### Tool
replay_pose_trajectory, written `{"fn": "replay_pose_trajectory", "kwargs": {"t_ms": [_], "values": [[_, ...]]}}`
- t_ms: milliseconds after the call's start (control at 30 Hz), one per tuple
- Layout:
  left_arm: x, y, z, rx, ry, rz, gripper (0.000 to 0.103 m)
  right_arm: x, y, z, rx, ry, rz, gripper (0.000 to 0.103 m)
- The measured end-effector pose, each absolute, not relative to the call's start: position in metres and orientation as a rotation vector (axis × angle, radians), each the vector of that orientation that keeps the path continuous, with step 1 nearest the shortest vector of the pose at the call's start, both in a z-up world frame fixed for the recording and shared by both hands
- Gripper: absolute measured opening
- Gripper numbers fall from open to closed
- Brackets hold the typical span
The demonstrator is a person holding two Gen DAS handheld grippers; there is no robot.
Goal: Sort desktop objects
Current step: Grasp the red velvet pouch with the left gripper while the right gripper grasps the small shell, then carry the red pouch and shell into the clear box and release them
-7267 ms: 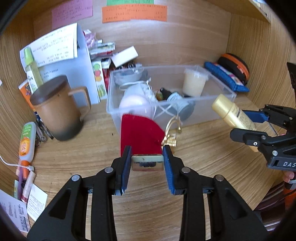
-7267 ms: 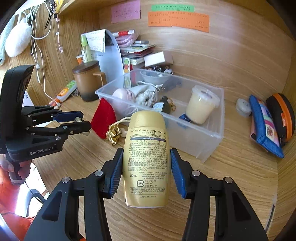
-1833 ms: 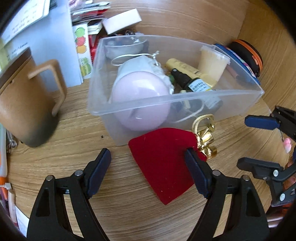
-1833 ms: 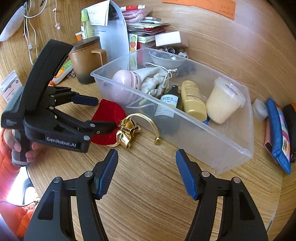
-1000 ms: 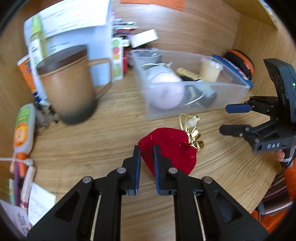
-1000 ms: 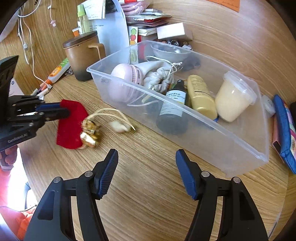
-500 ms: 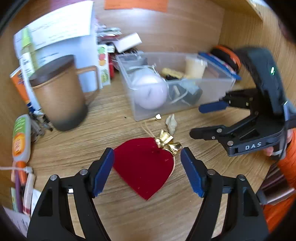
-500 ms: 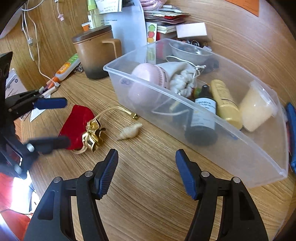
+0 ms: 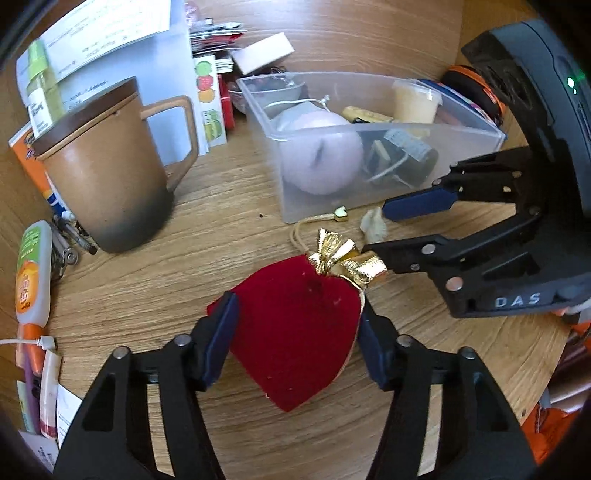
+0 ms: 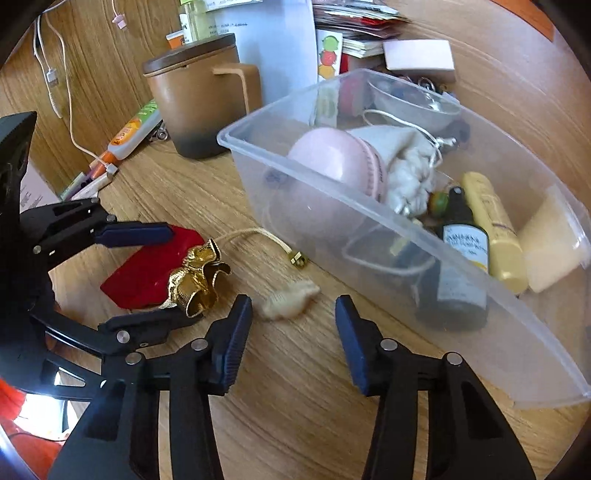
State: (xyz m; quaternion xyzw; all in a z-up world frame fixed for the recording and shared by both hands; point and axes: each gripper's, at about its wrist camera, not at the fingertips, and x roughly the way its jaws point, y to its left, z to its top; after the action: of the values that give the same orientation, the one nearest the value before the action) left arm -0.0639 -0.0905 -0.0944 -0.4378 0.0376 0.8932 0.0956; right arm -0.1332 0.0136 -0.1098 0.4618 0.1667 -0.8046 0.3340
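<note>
The left gripper [image 9: 295,343] is held low over the wooden desk [image 9: 229,221], its jaws spread wide to either side of a red velvet pouch [image 9: 295,328]; whether the blue pads [image 9: 221,336] touch the fabric cannot be told, and nothing is pinched between them. The right gripper [image 10: 293,343] reaches in from the other side, jaws released and wide apart, pointing at a small cream shell [image 10: 290,295] that lies on the desk between its fingertips and the clear plastic bin [image 10: 388,258]; it holds nothing. In the left wrist view the right gripper's lower finger [image 9: 391,254] sits just beside the pouch's gold ruffled neck [image 9: 343,258]. The desk is light wood grain with wooden walls curving up around it, cluttered along the back with a lidded brown mug [image 9: 107,170], a white folder with papers [image 9: 122,48], a stack of booklets [image 10: 354,26] and an orange-and-green tube [image 9: 31,273] beside a white cable [image 10: 74,110]. The bin holds a pink round case [image 10: 340,162], a cream drawstring bag [image 10: 410,173], a dark dropper bottle [image 10: 461,236], a gold bottle [image 10: 495,229] and a lidded cream cup [image 9: 413,99]. The pouch lies flat near the bin, heart-like in outline, deep red, its gold cord [image 10: 255,236] looping toward the bin and ending in a small gold bead [image 10: 298,260].
</note>
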Motion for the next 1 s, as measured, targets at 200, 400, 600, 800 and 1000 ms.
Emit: {"fn": "replay_pose_trajectory", "kwargs": {"t_ms": [200,400,600,800,1000], "values": [[-0.065,-0.092,-0.093,-1.28,0.035,2.663,0.033,-0.126,0.0,-0.11,1.144,0.518,-2.129,0.031],[-0.066,-0.089,-0.088,-1.277,0.002,2.674,0.021,-0.117,0.001,-0.104,1.116,0.527,-2.144,0.03],[-0.063,-0.092,-0.073,-1.231,-0.069,2.691,0.013,-0.106,0.014,-0.094,1.086,0.512,-2.153,0.021],[-0.055,-0.088,-0.06,-1.176,-0.087,2.711,0.011,-0.091,0.033,-0.085,1.052,0.513,-2.176,0.021],[-0.048,-0.077,-0.041,-1.12,-0.067,2.738,0.011,-0.079,0.044,-0.071,1.002,0.508,-2.204,0.021]]}}
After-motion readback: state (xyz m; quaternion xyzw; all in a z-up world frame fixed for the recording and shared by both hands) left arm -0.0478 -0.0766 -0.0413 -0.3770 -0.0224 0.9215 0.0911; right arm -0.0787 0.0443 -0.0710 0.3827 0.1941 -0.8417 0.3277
